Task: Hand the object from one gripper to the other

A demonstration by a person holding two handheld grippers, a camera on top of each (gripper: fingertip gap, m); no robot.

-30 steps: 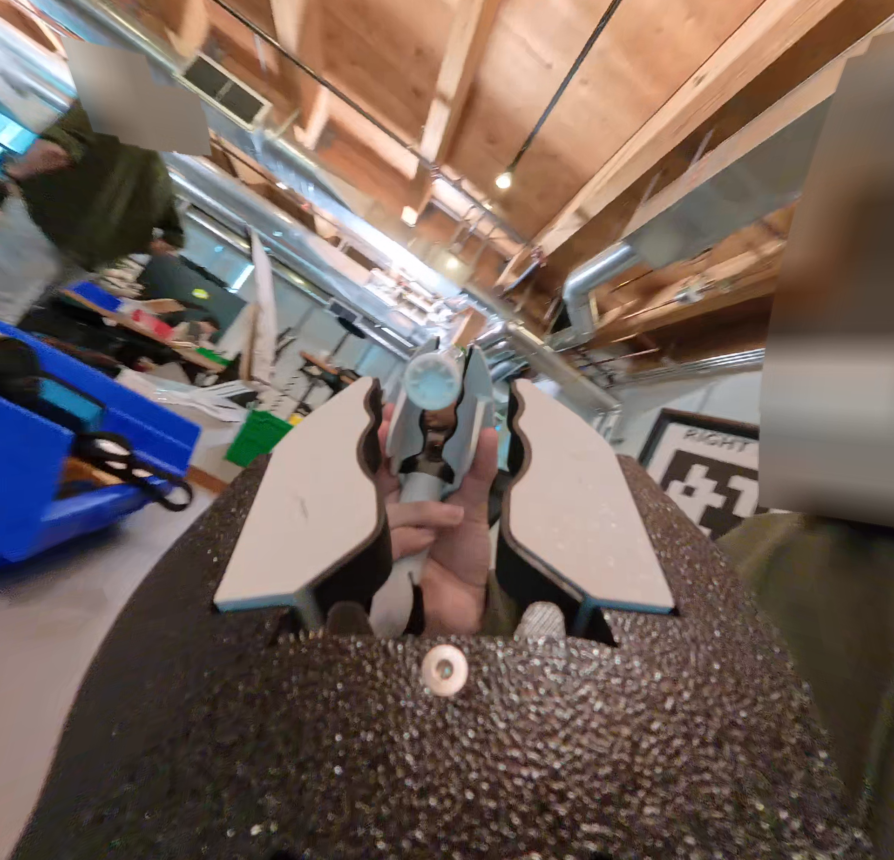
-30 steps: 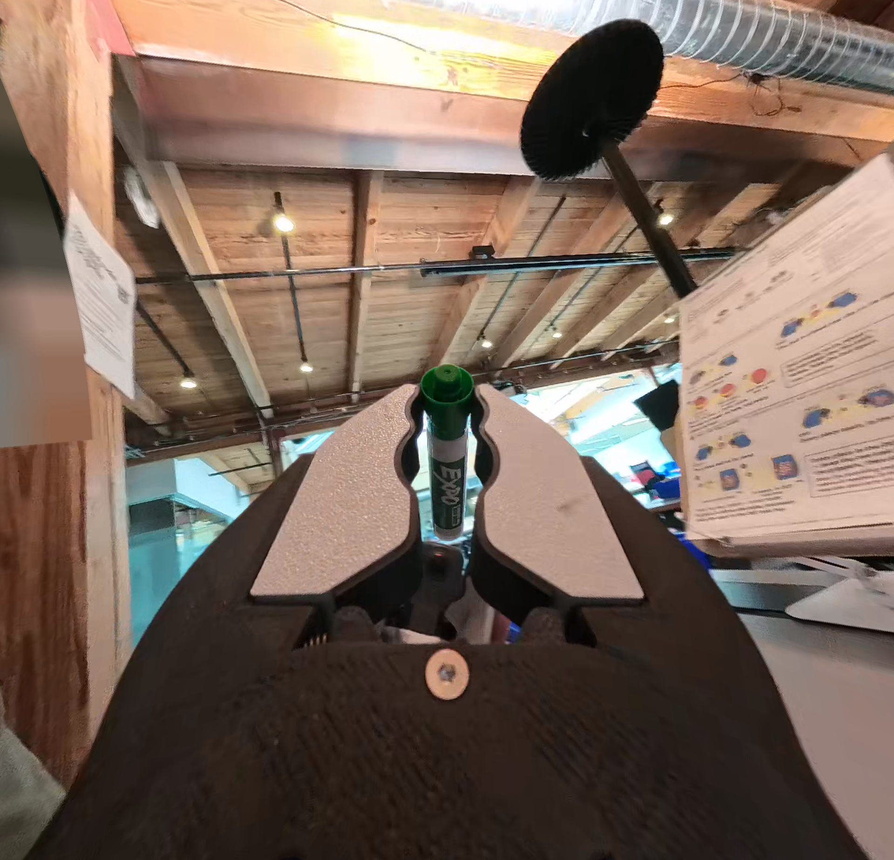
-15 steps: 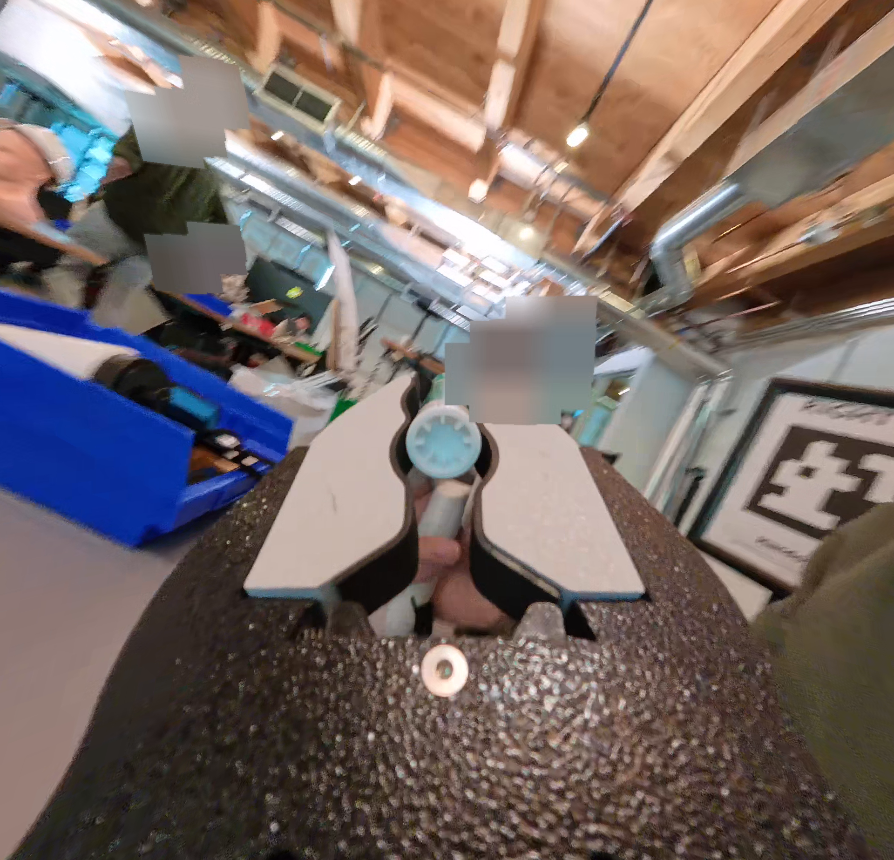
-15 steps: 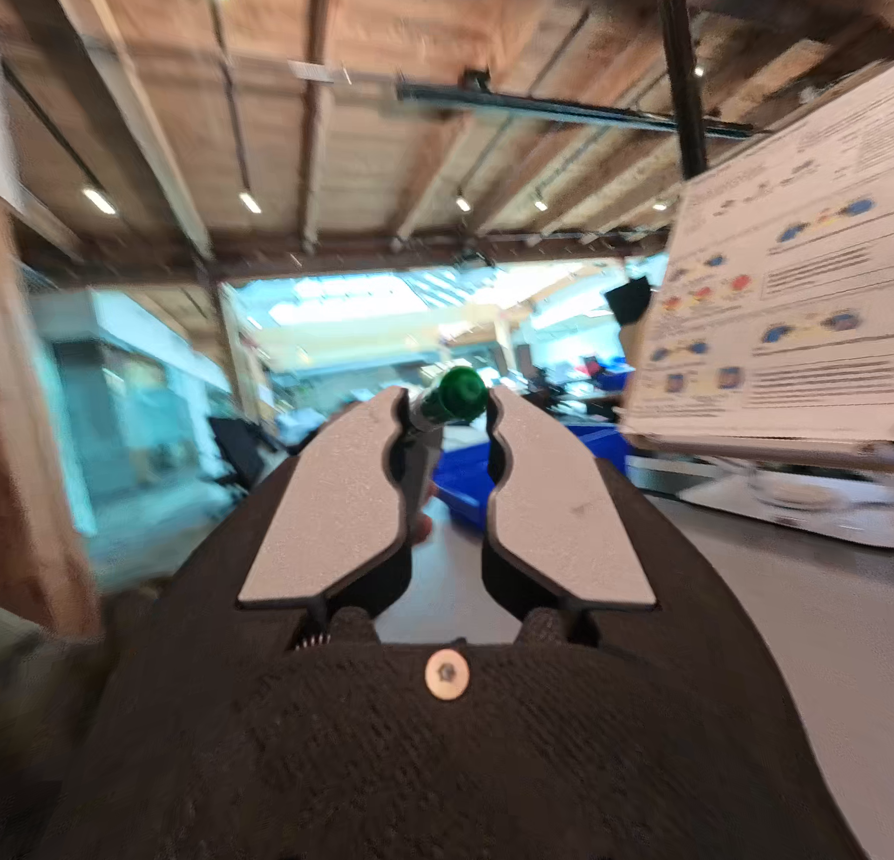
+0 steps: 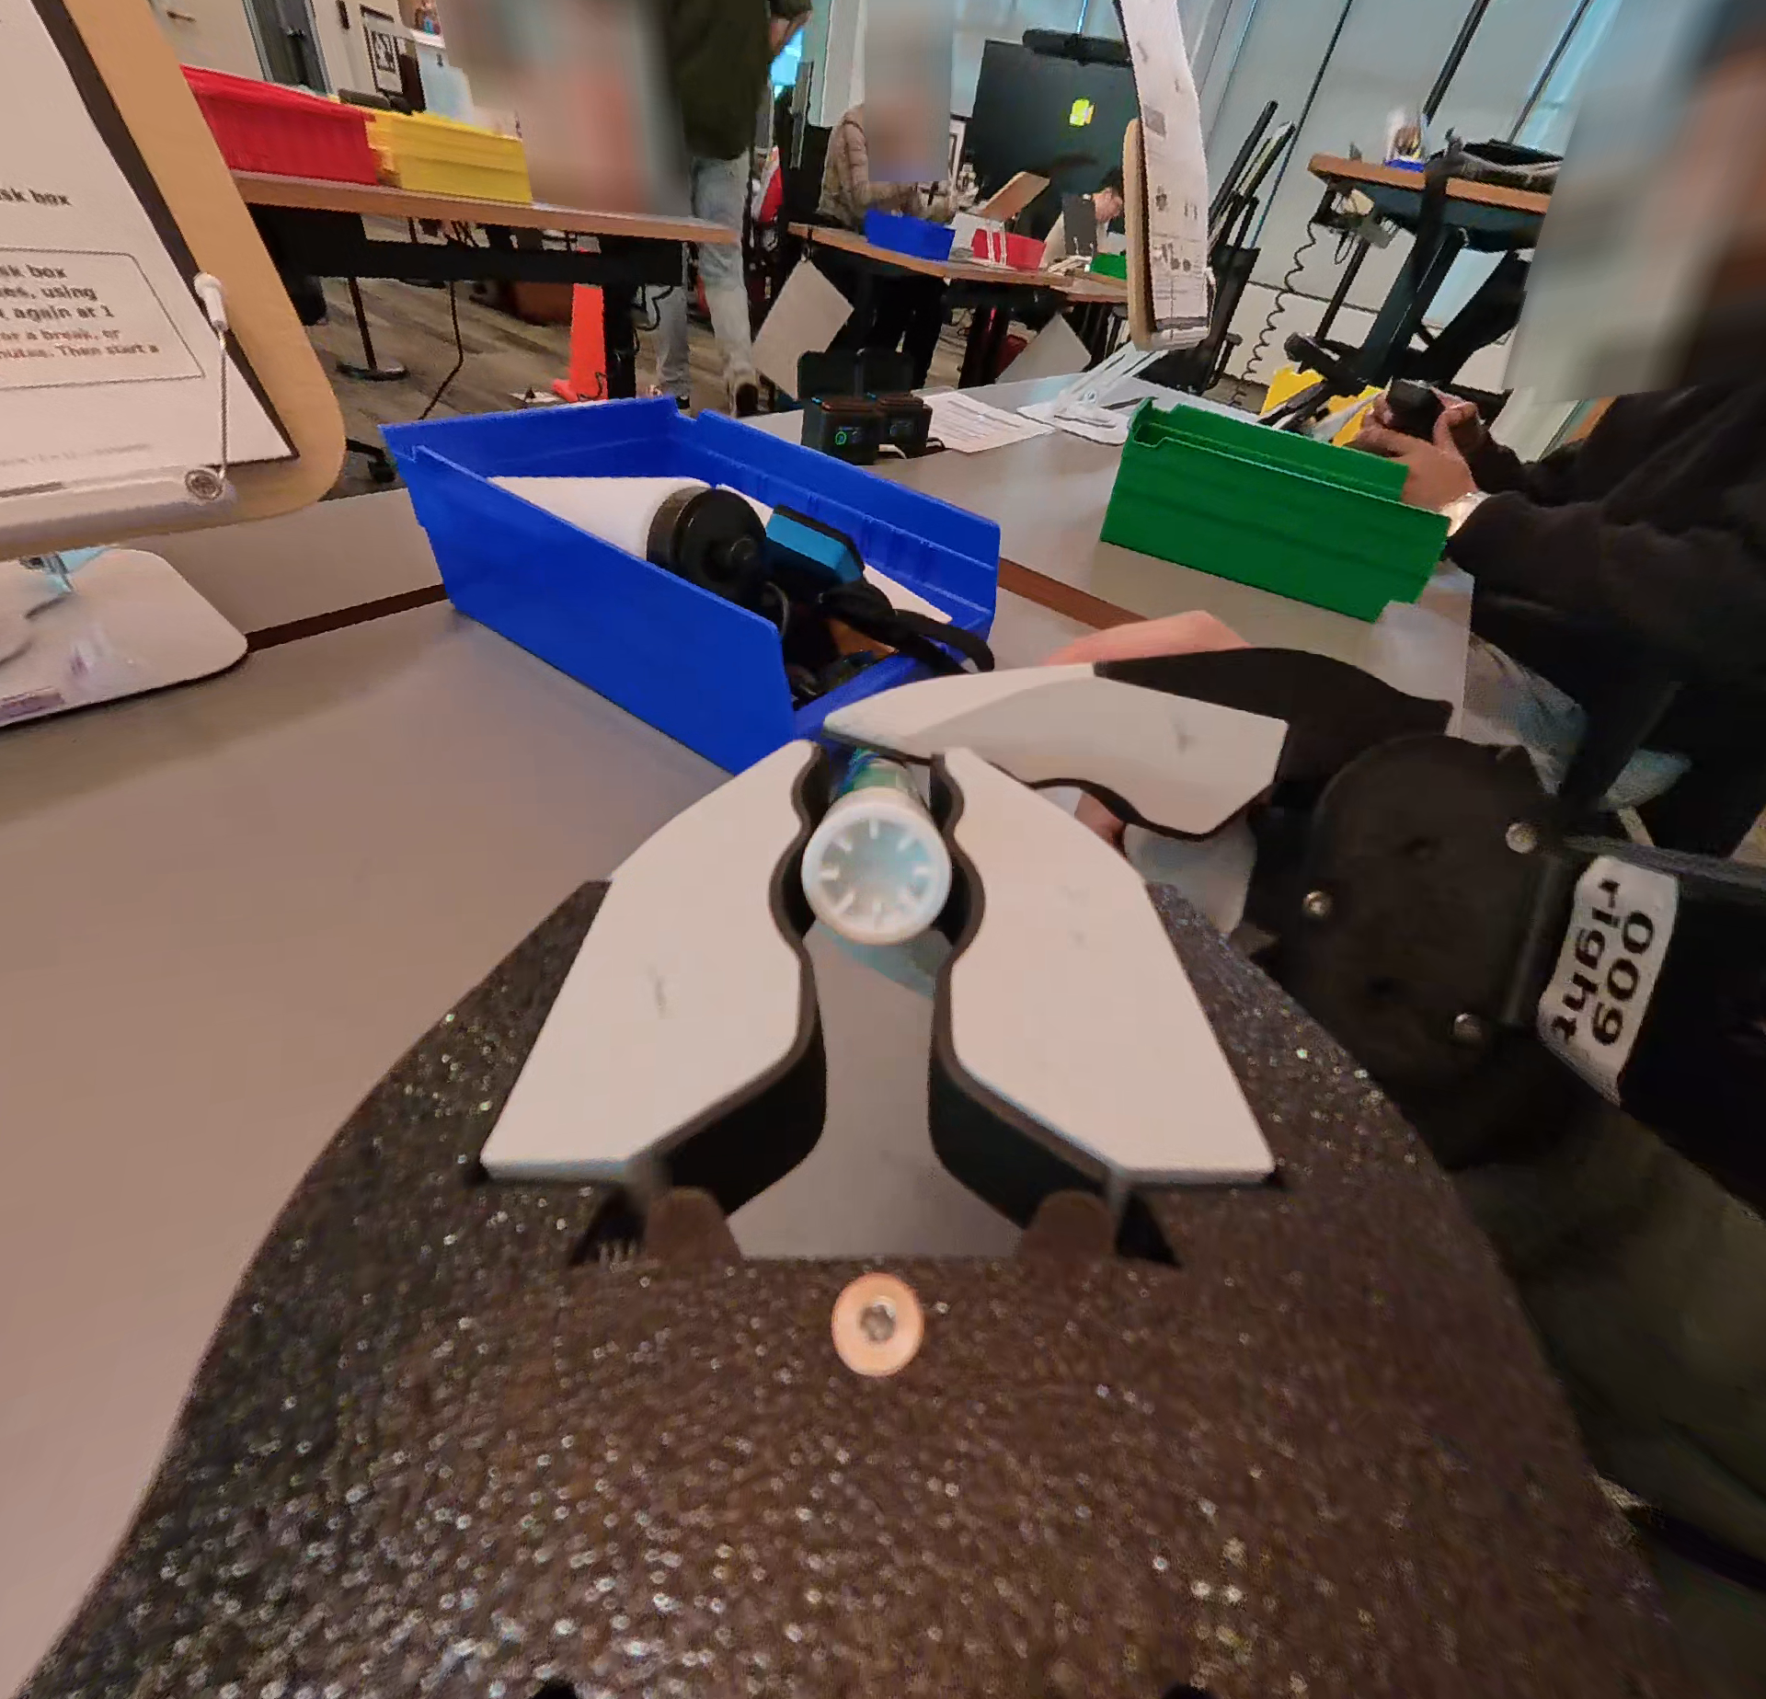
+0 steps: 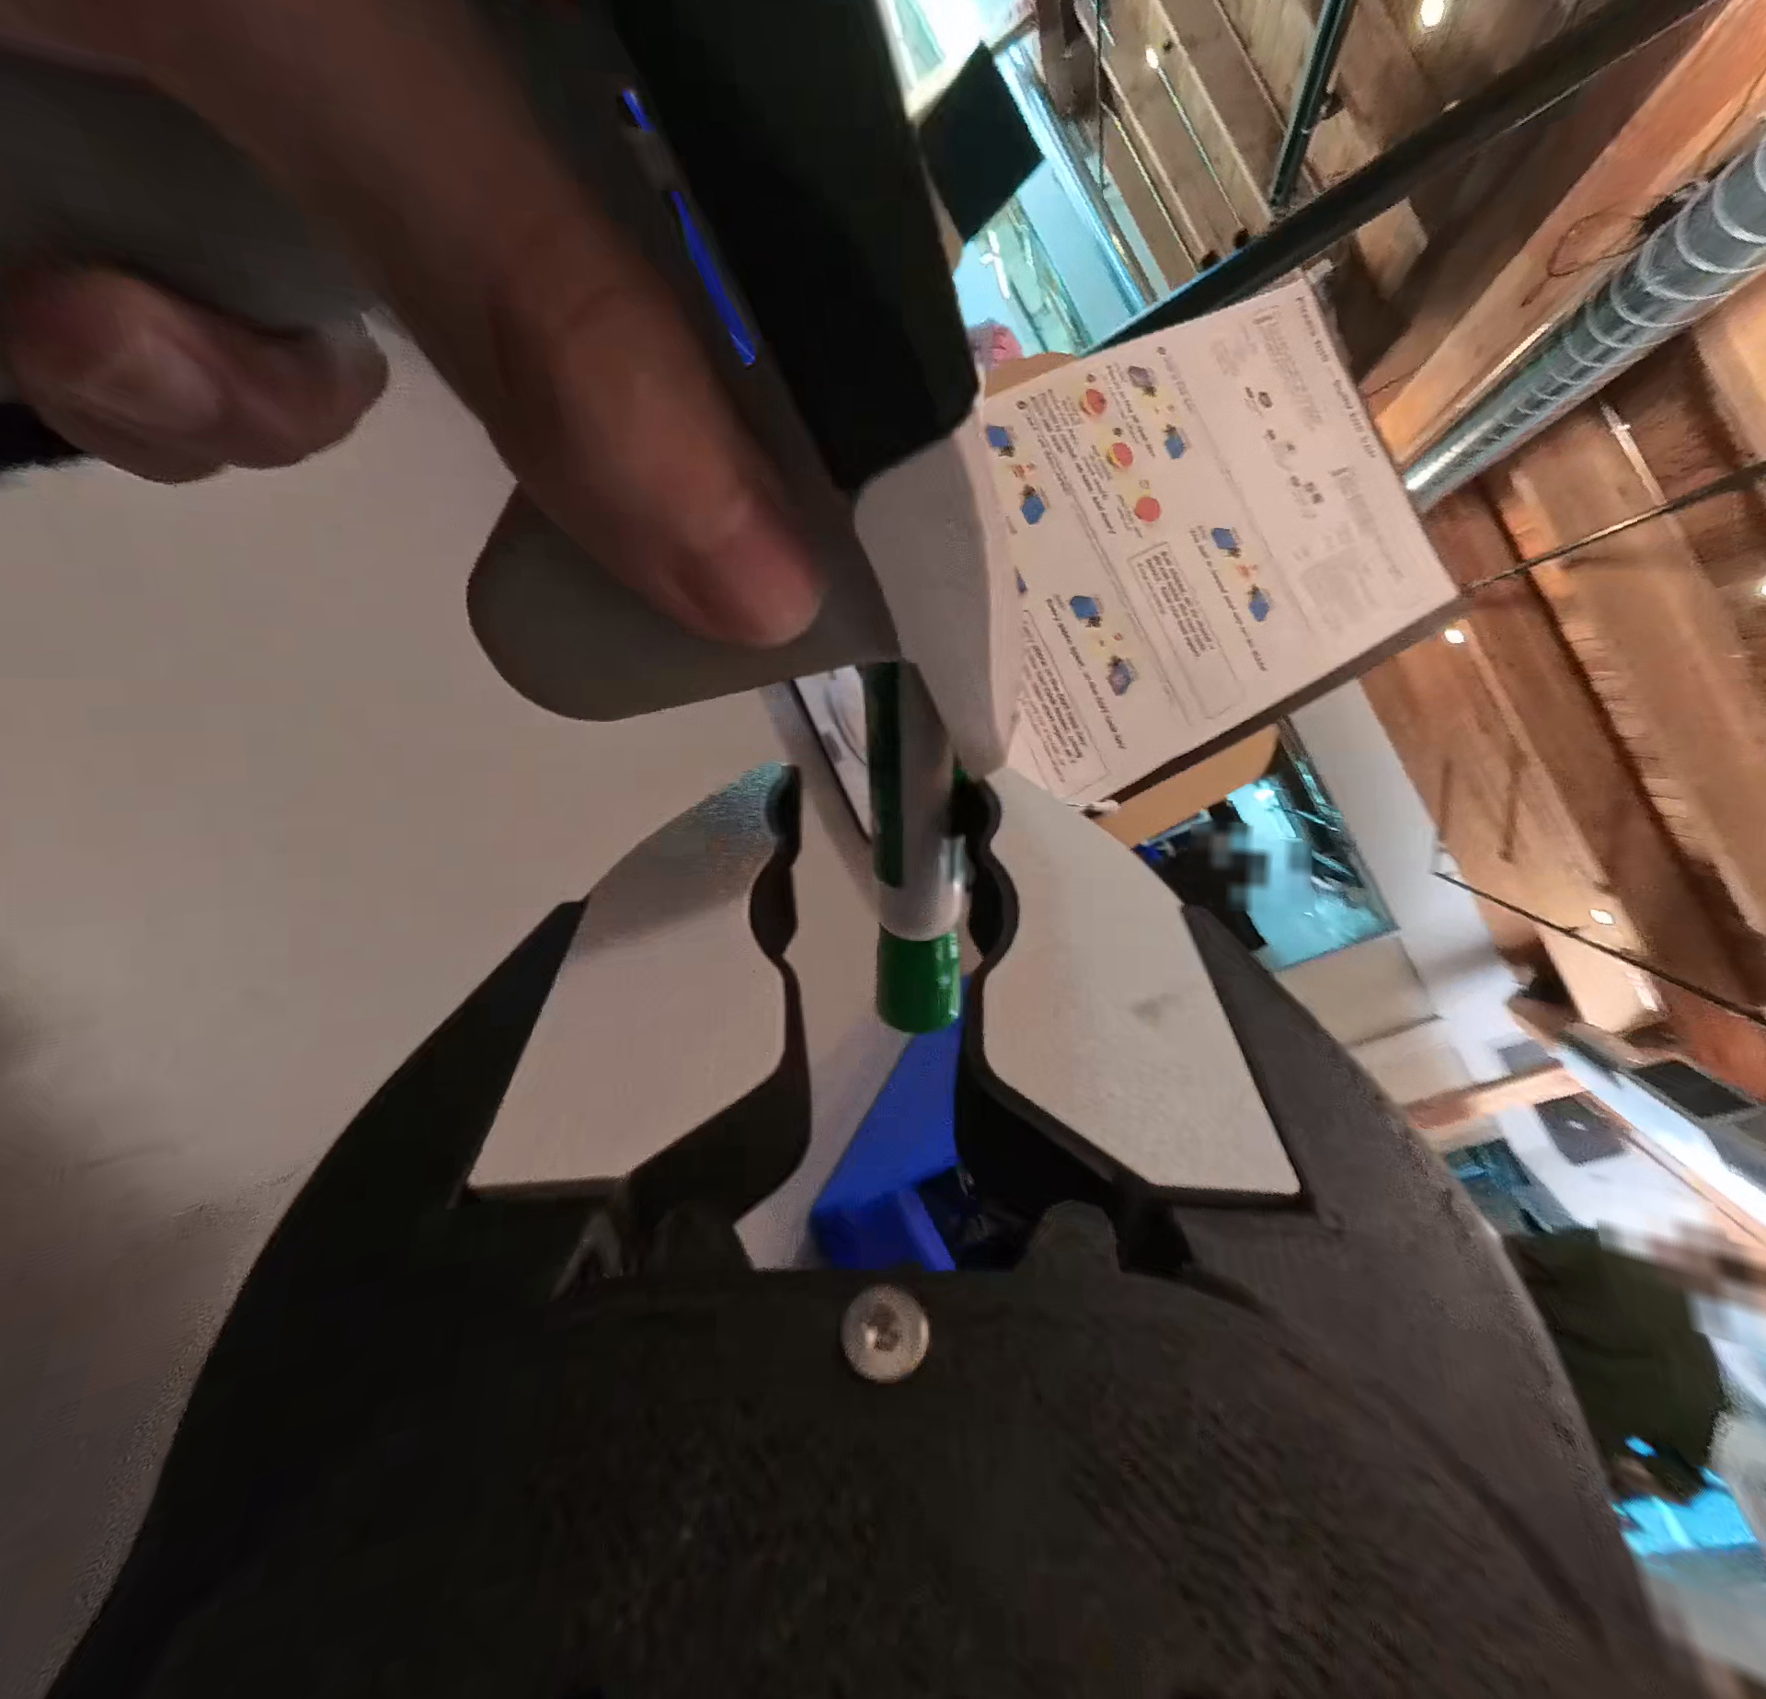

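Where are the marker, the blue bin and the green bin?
marker (image 5: 874,874): left wrist view, on its white end.
blue bin (image 5: 612,616): left wrist view, on its near side wall.
green bin (image 5: 1261,525): left wrist view, on its front wall.

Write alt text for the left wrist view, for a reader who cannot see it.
The left gripper is shut on a marker, whose white end faces the camera. The right gripper reaches in from the right, over the marker's far part. A blue bin and a green bin sit on the grey table behind.
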